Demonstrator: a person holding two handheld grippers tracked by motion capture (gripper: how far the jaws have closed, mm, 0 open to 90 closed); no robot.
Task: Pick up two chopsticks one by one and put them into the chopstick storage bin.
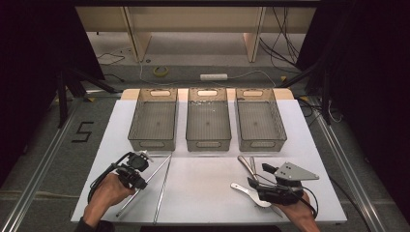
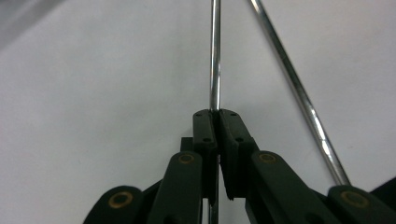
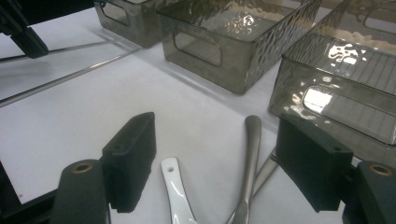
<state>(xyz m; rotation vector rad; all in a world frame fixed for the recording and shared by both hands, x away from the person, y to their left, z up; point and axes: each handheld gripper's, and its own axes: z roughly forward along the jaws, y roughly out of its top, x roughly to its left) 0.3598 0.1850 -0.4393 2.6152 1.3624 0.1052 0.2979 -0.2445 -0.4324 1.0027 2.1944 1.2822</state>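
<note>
Two thin metal rods lie on the white table point(image 1: 208, 188), meeting at their far ends. My left gripper point(image 1: 141, 183) point(image 2: 215, 114) is shut on the left rod point(image 1: 153, 172) point(image 2: 215, 70). The other rod point(image 1: 163, 186) point(image 2: 299, 93) lies free just to its right. My right gripper point(image 1: 259, 178) point(image 3: 219, 158) stands open over several utensils. A white spoon handle point(image 1: 241, 188) point(image 3: 176, 191) and two metal handles point(image 1: 247, 164) point(image 3: 250, 149) lie on the table between its pads, untouched. In the right gripper view the left gripper point(image 3: 23, 32) is at the far top left.
Three translucent grey bins stand in a row at the back of the table: left point(image 1: 152, 143), middle point(image 1: 208, 143) point(image 3: 210, 70), right point(image 1: 261, 143) point(image 3: 336, 112). Nothing lies in them. Bare white tabletop separates the two grippers.
</note>
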